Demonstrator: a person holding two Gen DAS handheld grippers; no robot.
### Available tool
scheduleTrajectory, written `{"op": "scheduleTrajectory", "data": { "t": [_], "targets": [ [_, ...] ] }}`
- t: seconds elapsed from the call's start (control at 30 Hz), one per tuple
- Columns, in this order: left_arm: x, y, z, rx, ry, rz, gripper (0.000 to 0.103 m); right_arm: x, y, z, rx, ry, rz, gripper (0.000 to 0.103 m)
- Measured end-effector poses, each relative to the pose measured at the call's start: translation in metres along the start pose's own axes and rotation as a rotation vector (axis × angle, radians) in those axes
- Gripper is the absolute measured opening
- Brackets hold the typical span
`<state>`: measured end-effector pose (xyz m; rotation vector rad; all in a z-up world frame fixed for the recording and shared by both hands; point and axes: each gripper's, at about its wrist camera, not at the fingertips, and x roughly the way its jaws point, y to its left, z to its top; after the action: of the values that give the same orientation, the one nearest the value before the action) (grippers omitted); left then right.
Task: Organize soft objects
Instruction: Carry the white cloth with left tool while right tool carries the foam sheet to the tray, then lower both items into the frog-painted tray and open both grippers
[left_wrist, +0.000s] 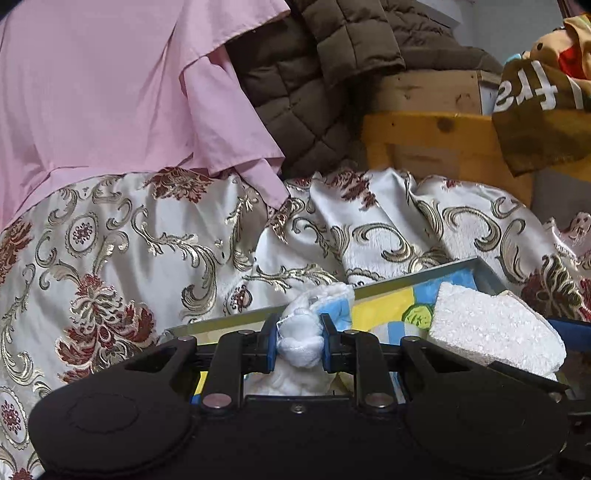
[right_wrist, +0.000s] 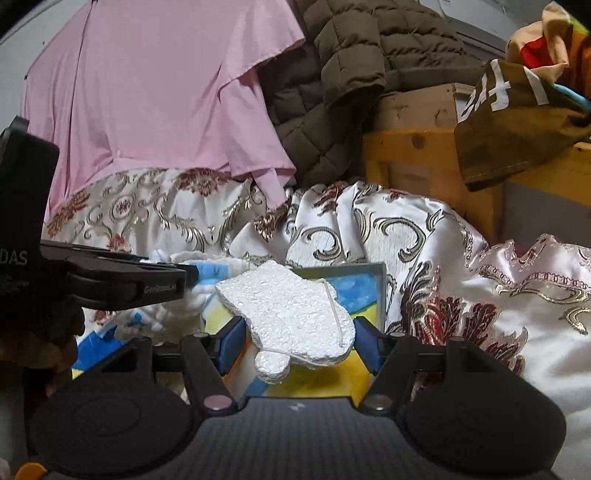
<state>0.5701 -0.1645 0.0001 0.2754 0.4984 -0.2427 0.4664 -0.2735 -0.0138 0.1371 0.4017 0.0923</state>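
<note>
Over painted tray (right_wrist: 382, 280): right tongs (right_wrist: 299, 345) clamp foam slab (right_wrist: 291, 314), lengthwise forward; left tongs (left_wrist: 299, 341) clamp white towel (left_wrist: 301, 332).

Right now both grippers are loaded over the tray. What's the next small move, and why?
Probably lower the right gripper a little and release. Its white foam piece hangs over the painted tray, while the left gripper is clamped on a white and blue cloth at the tray's other side.

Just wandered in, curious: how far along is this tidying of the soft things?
Nothing looks settled yet. In hand: the left gripper clamps a white and blue cloth, the right gripper holds a white foam piece, both over a shallow tray. Left: the pink garment, brown jacket and rumpled brocade fabric.
</note>
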Motion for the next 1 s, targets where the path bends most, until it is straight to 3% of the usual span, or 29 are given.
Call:
{"op": "scheduleTrajectory", "data": {
  "t": [0.47,0.63,1.0],
  "targets": [
    [-0.013,0.008,-0.016,-0.075,0.031,-0.090,0.035,-0.003,0.014,-0.012,-0.077,0.049,0.007,0.074],
    [-0.029,0.014,-0.019,-0.106,0.022,-0.082,0.049,-0.018,0.014,-0.012,-0.082,0.042,0.004,0.080],
    [-0.095,0.028,-0.025,-0.176,-0.066,-0.052,0.078,-0.080,0.012,0.011,-0.061,-0.067,0.003,0.093]
  ]
}}
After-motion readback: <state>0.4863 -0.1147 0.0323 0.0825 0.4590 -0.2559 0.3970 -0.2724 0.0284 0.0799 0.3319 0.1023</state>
